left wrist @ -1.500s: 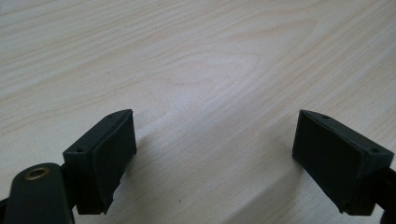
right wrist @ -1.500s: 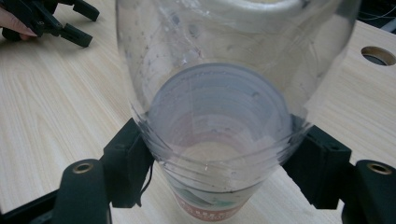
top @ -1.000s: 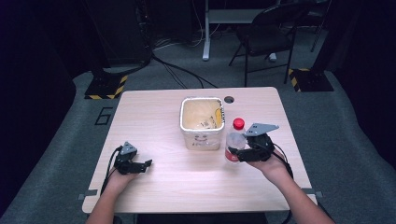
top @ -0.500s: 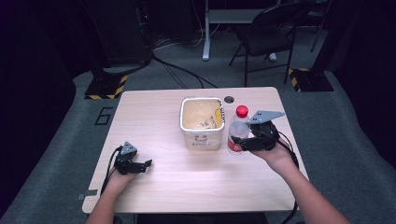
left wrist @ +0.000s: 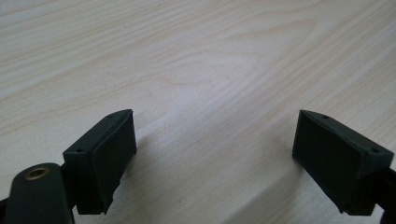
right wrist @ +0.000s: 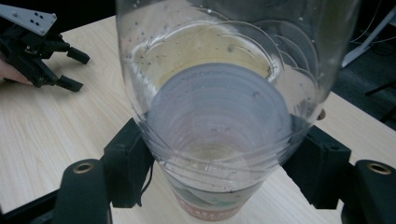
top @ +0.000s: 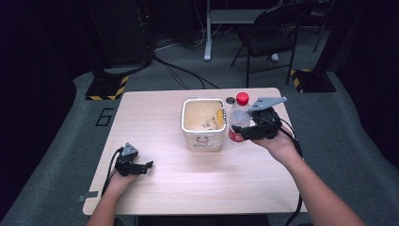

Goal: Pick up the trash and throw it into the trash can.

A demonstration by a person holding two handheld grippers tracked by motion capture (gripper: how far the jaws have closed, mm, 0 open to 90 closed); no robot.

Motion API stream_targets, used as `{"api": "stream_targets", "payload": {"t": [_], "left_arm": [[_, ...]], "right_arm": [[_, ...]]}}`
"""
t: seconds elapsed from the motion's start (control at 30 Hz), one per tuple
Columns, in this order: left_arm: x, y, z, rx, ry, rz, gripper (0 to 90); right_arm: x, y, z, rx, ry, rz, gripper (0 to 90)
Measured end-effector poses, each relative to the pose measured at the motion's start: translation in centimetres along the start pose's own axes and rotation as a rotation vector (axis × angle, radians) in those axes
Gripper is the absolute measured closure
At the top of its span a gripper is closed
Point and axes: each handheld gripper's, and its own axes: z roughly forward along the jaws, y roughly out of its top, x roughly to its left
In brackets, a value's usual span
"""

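Observation:
A clear plastic bottle (top: 239,121) with a red cap and a red label is lifted off the table, just right of a cream square tub (top: 203,123). My right gripper (top: 245,132) is shut on the bottle's body; in the right gripper view the bottle (right wrist: 215,107) sits between the two black pads (right wrist: 128,165), with a little liquid inside. My left gripper (top: 147,165) rests near the table's front left, open, with bare wood between its pads (left wrist: 112,154). The right gripper view also shows the left gripper (right wrist: 70,69) lying far off on the table.
The tub stands mid-table with a yellow item and some scraps inside. A small dark disc (top: 230,100) lies behind it. The wooden table (top: 160,117) has bare surface at left and front. A black chair (top: 268,42) stands behind the table.
My right gripper has lifted the bottle and carried it farther back along the tub's right side. The left gripper has stayed put.

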Motion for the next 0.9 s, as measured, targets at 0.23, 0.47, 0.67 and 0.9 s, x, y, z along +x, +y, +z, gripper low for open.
{"api": "stream_targets", "payload": {"t": [0.23,0.47,0.67,0.9], "left_arm": [[0.0,0.0,0.0,-0.003,0.000,-0.001,13.4],[0.0,0.0,0.0,0.001,-0.001,0.001,13.4],[0.0,0.0,0.0,-0.001,-0.001,0.002,13.4],[0.0,0.0,0.0,-0.001,0.000,0.001,13.4]], "right_arm": [[-0.2,1.8,-0.3,-0.016,-0.013,-0.013,29.0],[-0.5,3.2,-0.1,-0.029,-0.017,-0.017,29.0],[-0.6,4.7,0.0,-0.041,-0.022,-0.030,29.0],[-0.2,5.9,1.2,-0.053,-0.011,-0.033,29.0]]}}
